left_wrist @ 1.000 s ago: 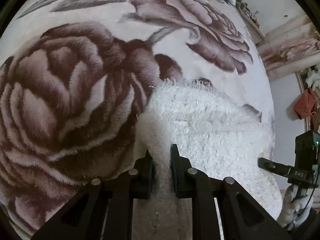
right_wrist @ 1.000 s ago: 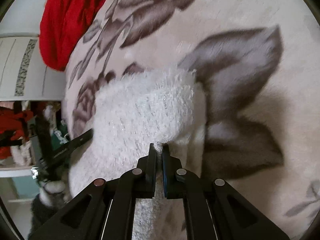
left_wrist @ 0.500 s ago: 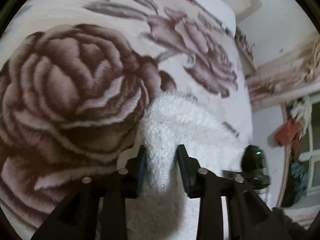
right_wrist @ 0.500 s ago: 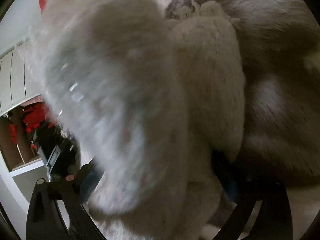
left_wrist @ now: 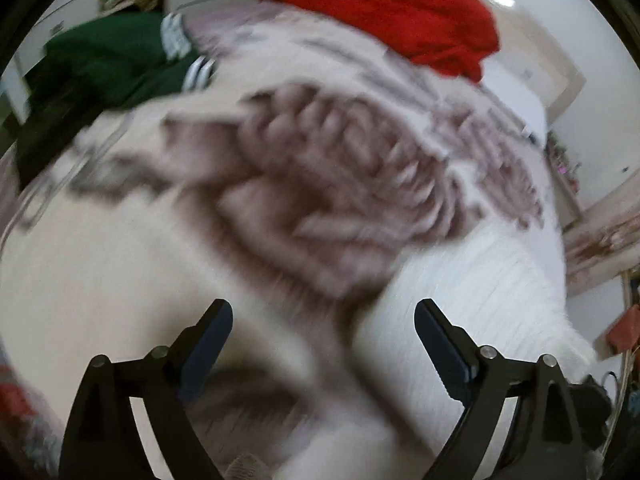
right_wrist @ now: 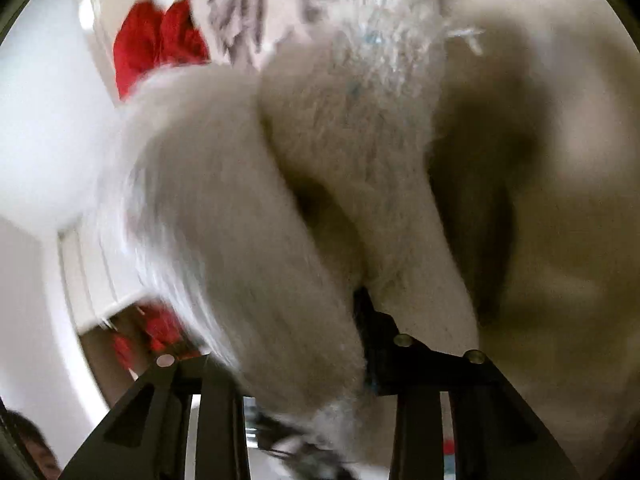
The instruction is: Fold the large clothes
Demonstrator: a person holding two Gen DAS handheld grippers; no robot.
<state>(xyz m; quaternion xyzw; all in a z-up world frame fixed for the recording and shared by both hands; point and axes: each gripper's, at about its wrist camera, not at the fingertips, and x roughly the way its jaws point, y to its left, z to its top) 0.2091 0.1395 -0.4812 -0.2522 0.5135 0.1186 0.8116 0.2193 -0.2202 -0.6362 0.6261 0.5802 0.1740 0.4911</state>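
Two black fingers of the left gripper [left_wrist: 323, 316] stand wide apart in the left wrist view, and nothing is between them. The picture is blurred. Under the gripper lies the rose-patterned blanket [left_wrist: 320, 184]. The white fluffy garment [left_wrist: 480, 292] lies on this blanket, to the right of the big brown rose, just beyond the right finger and not touching it as far as I can tell. Behind the rose, at the far edge of the blanket, there is a red garment [left_wrist: 384, 12], and to the left of it a dark green garment with white stripes [left_wrist: 112, 60].

In the right wrist view the white fluffy garment [right_wrist: 312, 184] fills the middle and hangs over the right gripper [right_wrist: 304, 344]. The cloth hides the fingertips, so I cannot tell how far the jaws are apart or whether they hold it. The red garment [right_wrist: 152, 44] shows beyond the white one, on the left.
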